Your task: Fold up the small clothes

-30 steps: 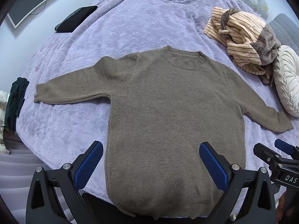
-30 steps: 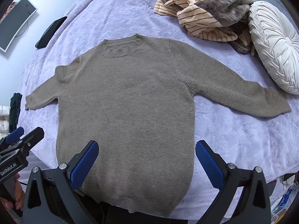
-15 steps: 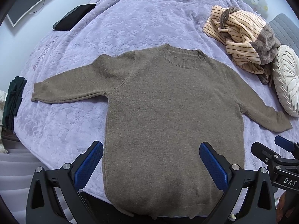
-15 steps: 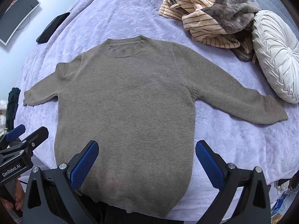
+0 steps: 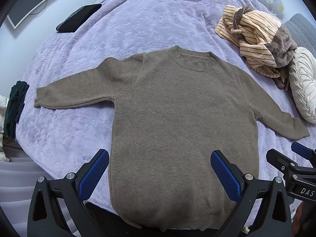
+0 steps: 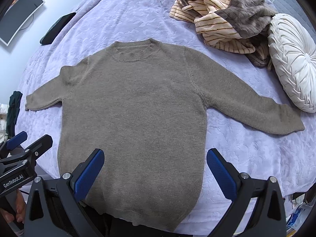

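A brown knit sweater [image 5: 177, 122] lies flat and face up on the purple bedspread [image 5: 138, 19], both sleeves spread out, its hem hanging over the near bed edge. It also shows in the right wrist view [image 6: 134, 118]. My left gripper [image 5: 160, 173] is open and empty, above the lower part of the sweater's body. My right gripper [image 6: 156, 173] is open and empty, above the hem area. The right gripper's fingertips [image 5: 300, 152] show at the right edge of the left wrist view, and the left gripper's fingertips [image 6: 17, 140] at the left edge of the right wrist view.
A striped beige and brown garment [image 6: 223, 15] lies bunched at the far right, next to a round white cushion [image 6: 294, 61]. A black flat object [image 5: 79, 19] lies at the far left of the bed. Dark green clothes [image 5: 15, 102] hang off the left edge.
Both views have shifted slightly, so the sweater sits a little lower and closer in the frames. The sweater itself has not moved. Both grippers stay open.
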`<move>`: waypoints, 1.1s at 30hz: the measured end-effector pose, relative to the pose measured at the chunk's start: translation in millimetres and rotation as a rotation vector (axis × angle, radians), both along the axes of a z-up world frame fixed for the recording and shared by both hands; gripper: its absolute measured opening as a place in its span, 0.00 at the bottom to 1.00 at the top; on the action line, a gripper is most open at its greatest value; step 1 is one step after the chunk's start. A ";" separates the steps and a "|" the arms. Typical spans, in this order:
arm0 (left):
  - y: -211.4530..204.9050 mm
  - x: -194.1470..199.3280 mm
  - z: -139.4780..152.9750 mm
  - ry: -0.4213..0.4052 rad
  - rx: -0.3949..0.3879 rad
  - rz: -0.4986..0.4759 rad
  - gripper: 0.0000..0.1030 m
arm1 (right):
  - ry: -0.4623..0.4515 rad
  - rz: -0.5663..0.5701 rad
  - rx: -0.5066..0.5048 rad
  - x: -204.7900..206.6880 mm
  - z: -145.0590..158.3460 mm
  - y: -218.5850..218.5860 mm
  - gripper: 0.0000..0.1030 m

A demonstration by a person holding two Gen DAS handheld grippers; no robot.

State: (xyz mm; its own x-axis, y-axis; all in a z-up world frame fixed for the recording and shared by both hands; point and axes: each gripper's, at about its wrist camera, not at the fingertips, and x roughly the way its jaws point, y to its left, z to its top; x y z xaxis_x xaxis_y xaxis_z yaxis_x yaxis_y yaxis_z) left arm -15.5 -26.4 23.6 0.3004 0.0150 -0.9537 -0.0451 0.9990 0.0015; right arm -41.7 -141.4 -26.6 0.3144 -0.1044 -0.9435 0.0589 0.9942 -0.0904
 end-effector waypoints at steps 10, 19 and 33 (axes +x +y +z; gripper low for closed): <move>2.7 -1.5 -0.4 0.002 0.005 0.008 1.00 | 0.002 -0.002 0.006 0.1 -0.8 -3.4 1.00; -0.3 -0.3 -2.2 0.011 0.014 0.009 1.00 | 0.004 -0.007 0.007 0.4 -1.7 -3.6 1.00; -1.0 -1.2 -6.0 0.017 0.016 0.011 1.00 | 0.009 -0.007 0.021 3.8 -6.7 -2.2 1.00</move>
